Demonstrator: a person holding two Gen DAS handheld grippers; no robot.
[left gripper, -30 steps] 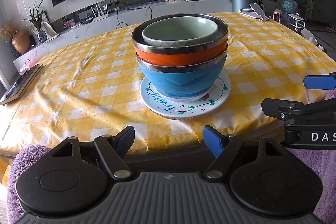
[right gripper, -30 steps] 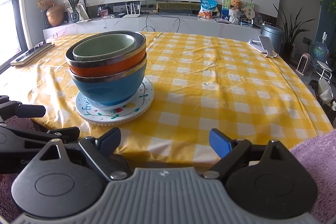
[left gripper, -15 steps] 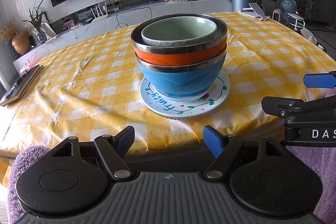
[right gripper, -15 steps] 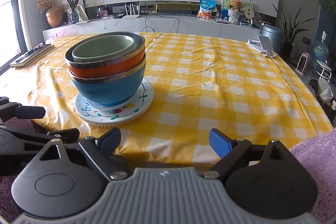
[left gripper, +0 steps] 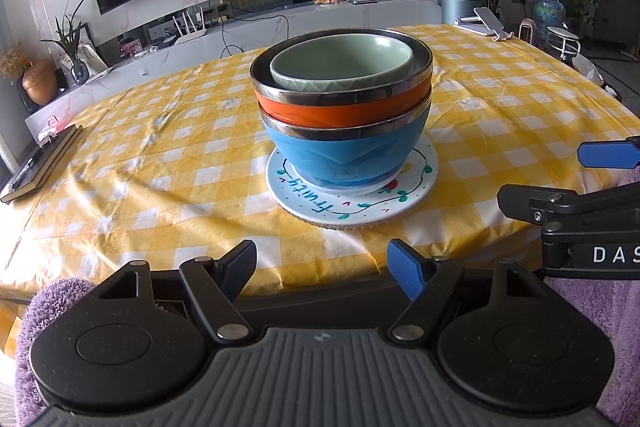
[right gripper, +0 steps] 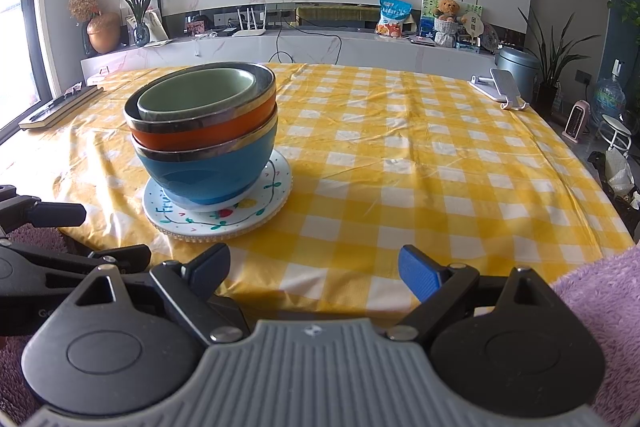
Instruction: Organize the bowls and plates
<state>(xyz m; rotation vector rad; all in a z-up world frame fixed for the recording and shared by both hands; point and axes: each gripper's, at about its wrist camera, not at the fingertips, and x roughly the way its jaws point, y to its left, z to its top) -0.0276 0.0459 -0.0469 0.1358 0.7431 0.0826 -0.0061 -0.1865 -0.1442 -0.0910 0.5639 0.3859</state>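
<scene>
1. Bowl stack sits on the white plate [left gripper: 352, 203], near the table's near edge. Blue bowl [left gripper: 346, 155] at the bottom, orange bowl [left gripper: 344, 109] nested in it, green bowl [left gripper: 342, 65] inside the orange one. Stack upright, centred on the plate.
2. Left gripper [left gripper: 322, 267]: released, jaws spread wide, nothing between them. It hangs just off the table edge nearest the stack, aimed down at the plate, tips clear of it.
3. Right gripper [right gripper: 314, 267]: also released, jaws wide, empty. It sits to the right of the stack, at the same table edge, pointing across bare cloth; stack shows off to its left.
4. The grippers are side by side, near but apart; each shows at the edge of the other's view.
5. Purple fuzzy sleeve [right gripper: 600, 291] visible beside the right gripper.
6. Yellow checked tablecloth [right gripper: 420, 155] is bare right of and behind the stack. Notebook [left gripper: 40, 167] lies at the far left edge, phone stand [right gripper: 500, 87] at the far right edge, both well apart from the stack.
7. Versus the earlier frames: no change. Stack, plate and both grippers sit as before.
</scene>
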